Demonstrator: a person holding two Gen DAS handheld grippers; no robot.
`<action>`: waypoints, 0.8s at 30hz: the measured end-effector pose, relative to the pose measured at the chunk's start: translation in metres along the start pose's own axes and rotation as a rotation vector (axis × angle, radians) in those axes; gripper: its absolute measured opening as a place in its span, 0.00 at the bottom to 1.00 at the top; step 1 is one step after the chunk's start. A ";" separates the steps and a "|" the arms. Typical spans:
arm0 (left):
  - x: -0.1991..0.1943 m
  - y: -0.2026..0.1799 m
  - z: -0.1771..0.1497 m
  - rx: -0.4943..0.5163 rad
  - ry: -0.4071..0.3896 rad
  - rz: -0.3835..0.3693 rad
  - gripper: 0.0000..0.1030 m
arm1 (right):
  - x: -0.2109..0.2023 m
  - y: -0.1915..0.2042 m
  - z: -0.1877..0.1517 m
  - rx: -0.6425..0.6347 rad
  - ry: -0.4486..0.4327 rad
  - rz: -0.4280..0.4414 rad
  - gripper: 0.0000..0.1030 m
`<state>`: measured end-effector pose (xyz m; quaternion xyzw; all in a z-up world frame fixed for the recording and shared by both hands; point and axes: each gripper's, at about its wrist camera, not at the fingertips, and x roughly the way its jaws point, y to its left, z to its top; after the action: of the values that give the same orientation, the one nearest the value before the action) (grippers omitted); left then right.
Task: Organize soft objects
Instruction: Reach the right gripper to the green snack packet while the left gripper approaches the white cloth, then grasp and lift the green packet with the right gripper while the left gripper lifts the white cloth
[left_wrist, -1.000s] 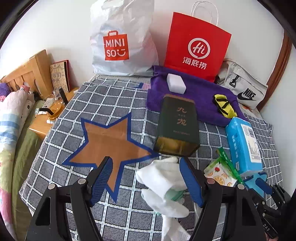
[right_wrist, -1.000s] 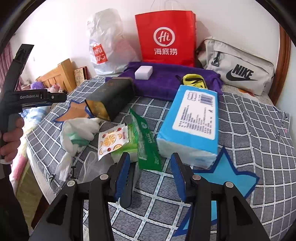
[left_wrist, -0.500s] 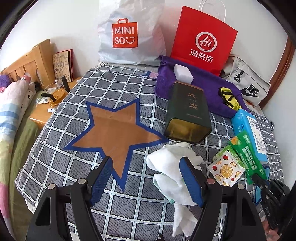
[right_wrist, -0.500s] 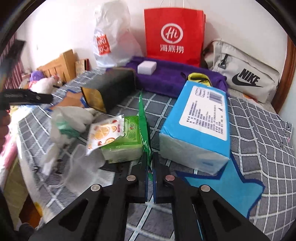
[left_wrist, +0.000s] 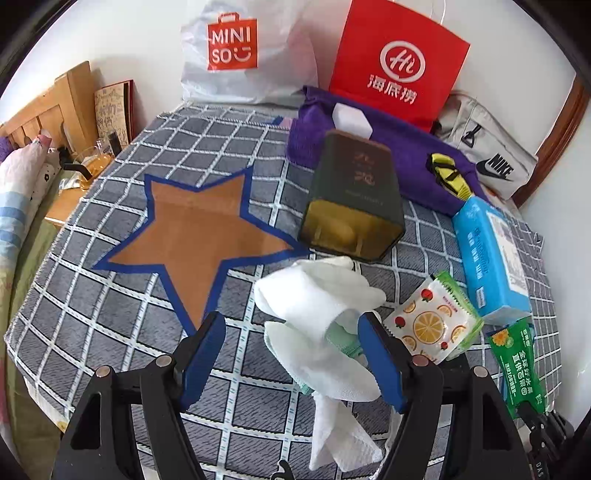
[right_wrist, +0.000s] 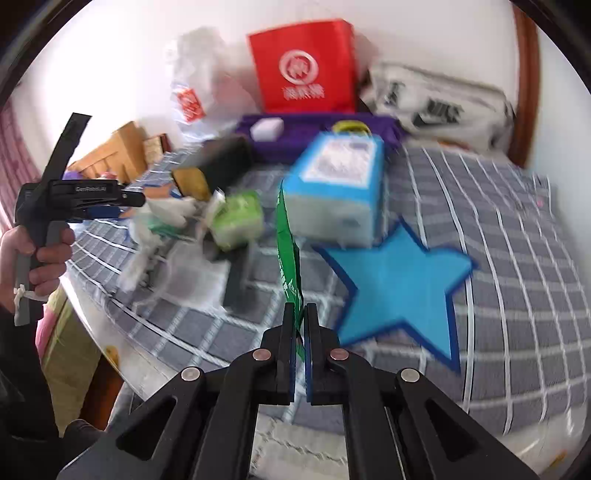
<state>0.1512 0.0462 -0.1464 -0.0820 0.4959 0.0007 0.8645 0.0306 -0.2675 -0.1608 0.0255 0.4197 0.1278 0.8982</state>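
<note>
White socks (left_wrist: 314, 299) lie bunched on the checked blanket (left_wrist: 110, 325), just below a dark green tin (left_wrist: 354, 206). My left gripper (left_wrist: 291, 354) stands open around their near end; the pads do not press them. My right gripper (right_wrist: 300, 314) is shut on the edge of a thin green packet (right_wrist: 288, 258), which stands up from the jaws clear of the blanket. In the left wrist view the same green packet (left_wrist: 517, 365) hangs at the lower right. A brown star (left_wrist: 199, 236) lies left of the socks. A blue star (right_wrist: 399, 280) lies right of the right gripper.
A blue tissue pack (left_wrist: 491, 251) and an orange-print wipes pack (left_wrist: 432, 325) lie right of the socks. A purple towel (left_wrist: 406, 147) with a white block (left_wrist: 351, 118) and bags line the back wall. A hand (right_wrist: 37, 258) holds the left tool near the bed's left edge.
My right gripper shut on the green packet and drew it away from the wipes pack, toward the near right. My left gripper came down closer over the socks, still open.
</note>
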 end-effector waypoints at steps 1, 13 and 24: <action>0.003 -0.001 -0.001 0.000 0.005 0.003 0.70 | 0.003 -0.004 -0.003 0.018 0.013 -0.005 0.03; 0.032 -0.008 -0.001 0.037 0.034 0.008 0.37 | 0.012 -0.025 -0.011 0.014 0.041 -0.101 0.57; 0.021 0.000 0.001 0.053 0.011 -0.016 0.16 | 0.047 -0.010 0.008 -0.048 0.036 -0.103 0.68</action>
<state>0.1628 0.0451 -0.1633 -0.0629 0.4999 -0.0199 0.8636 0.0680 -0.2645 -0.1919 -0.0201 0.4333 0.0919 0.8964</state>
